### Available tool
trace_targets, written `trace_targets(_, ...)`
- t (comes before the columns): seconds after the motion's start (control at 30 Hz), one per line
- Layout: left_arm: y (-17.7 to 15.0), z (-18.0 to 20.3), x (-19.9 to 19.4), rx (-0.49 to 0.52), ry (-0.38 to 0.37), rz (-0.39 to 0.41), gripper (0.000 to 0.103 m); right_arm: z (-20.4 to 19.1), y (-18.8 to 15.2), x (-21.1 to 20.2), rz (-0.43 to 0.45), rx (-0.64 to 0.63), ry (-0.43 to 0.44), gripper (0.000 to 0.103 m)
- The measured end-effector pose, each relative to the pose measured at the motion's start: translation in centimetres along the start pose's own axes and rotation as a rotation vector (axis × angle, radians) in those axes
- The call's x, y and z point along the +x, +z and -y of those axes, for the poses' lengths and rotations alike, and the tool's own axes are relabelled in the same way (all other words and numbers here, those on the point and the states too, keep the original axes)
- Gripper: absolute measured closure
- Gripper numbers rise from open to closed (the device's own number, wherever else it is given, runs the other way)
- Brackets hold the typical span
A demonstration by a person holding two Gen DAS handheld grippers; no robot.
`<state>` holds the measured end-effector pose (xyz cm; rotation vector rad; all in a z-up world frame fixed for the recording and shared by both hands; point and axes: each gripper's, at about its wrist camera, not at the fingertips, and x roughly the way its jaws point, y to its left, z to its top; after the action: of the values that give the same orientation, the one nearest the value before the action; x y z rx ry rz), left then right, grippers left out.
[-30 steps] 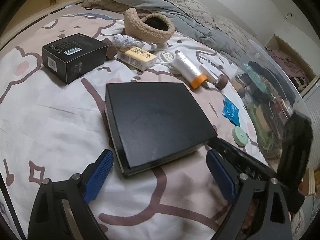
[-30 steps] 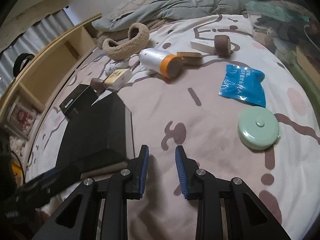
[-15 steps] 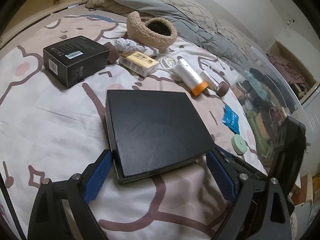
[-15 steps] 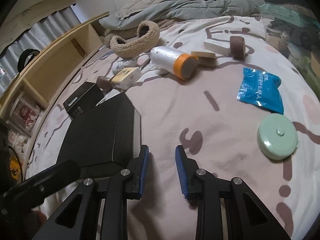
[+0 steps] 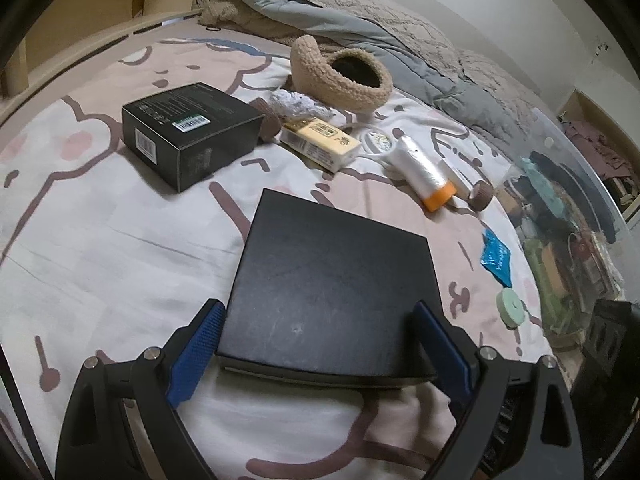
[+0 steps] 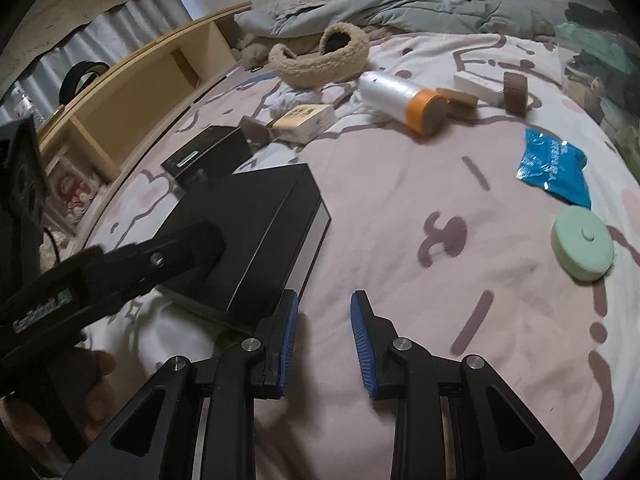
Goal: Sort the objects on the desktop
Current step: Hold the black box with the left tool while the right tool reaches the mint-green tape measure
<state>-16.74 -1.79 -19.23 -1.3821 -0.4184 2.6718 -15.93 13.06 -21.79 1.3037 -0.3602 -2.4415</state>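
Lying flat on the patterned pink-and-white bedsheet point(image 5: 100, 264), the wide, flat, matte black cardboard box point(image 5: 332, 292) sits with its near end between the spread blue pads of the left gripper point(image 5: 316, 344). Whether those pads already press its sides cannot be told; they stand at its two near corners. The box looks rigid, with smooth faces that could slip, and probably light (though its contents are unknown). Squeezing the two long side walls near the middle seems safest, since a corner hold may let it swing. The right gripper point(image 6: 324, 340) hovers empty just beside the box, jaws narrowly parted. A round mint-green case point(image 6: 582, 242) lies well apart.
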Motion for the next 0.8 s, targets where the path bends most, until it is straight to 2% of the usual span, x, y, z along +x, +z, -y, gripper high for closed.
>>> trace_targets(0.17, 0.2, -0.9, 0.1, -0.024, 0.029, 0.005, 0.005, -1.0, -0.5, 0.0, -0.029, -0.020, 0.045, 0.073)
trace_targets(0.3, 0.4, -2.0, 0.2, -0.089, 0.004, -0.023, 0.005, -1.0, -0.1, -0.2, -0.065, -0.050, 0.054, 0.073)
trace_targets(0.37, 0.4, -2.3, -0.1, -0.105, 0.021, -0.004, 0.005, -0.1, 0.2, -0.9, -0.038, -0.031, 0.021, 0.073)
trace_targets(0.5, 0.5, -1.9, -1.4, -0.065, 0.058, 0.070, 0.005, 4.8, 1.7, -3.3, 0.052, 0.119, -0.070, 0.072)
trace_targets(0.67, 0.6, 0.1, -2.8, 0.036, 0.009, 0.146, 0.005, 10.6, 2.8, -5.6, 0.141, 0.300, -0.217, 0.072)
trace_targets(0.8, 0.1, 1.7, -2.6, 0.104, -0.039, 0.131, 0.005, 12.4, 3.2, -6.0, 0.163, 0.319, -0.357, 0.072)
